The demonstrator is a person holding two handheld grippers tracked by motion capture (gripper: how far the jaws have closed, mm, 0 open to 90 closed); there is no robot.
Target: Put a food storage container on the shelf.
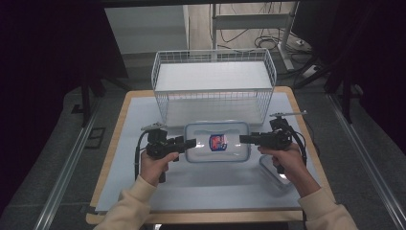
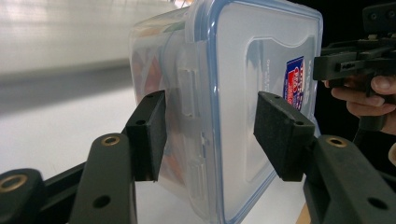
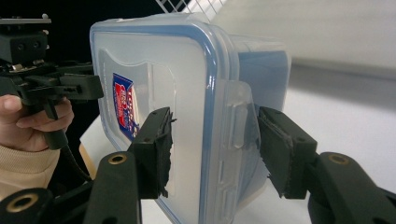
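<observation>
1. In the high view, a clear lidded container (image 1: pixel 218 142) with a blue seal and a red-and-blue label sat at the middle of the pale table mat (image 1: pixel 143 108), just in front of a white wire basket (image 1: pixel 214 85). The left gripper (image 1: pixel 190 143) met the container's left end and the right gripper (image 1: pixel 243 139) its right end, each held in one of the person's hands. A second clear container (image 1: pixel 274 175) lay on the mat near the right hand, partly under it.

2. In the left gripper view, the left gripper (image 2: pixel 209 128) had its jaws on either side of the container's (image 2: pixel 243 107) end, around the side latch. One pad pressed the clear wall and the other lay against the lid, so the jaws were clamped on the container. The other gripper showed farther off, at the label end.

3. In the right gripper view, the right gripper (image 3: pixel 214 147) straddled the opposite end of the container (image 3: pixel 187 93). One frayed pad lay on the lid face and the other pressed the latch flap, so these jaws also gripped it. Part of the wire basket (image 3: pixel 187 5) showed at the top edge.
</observation>
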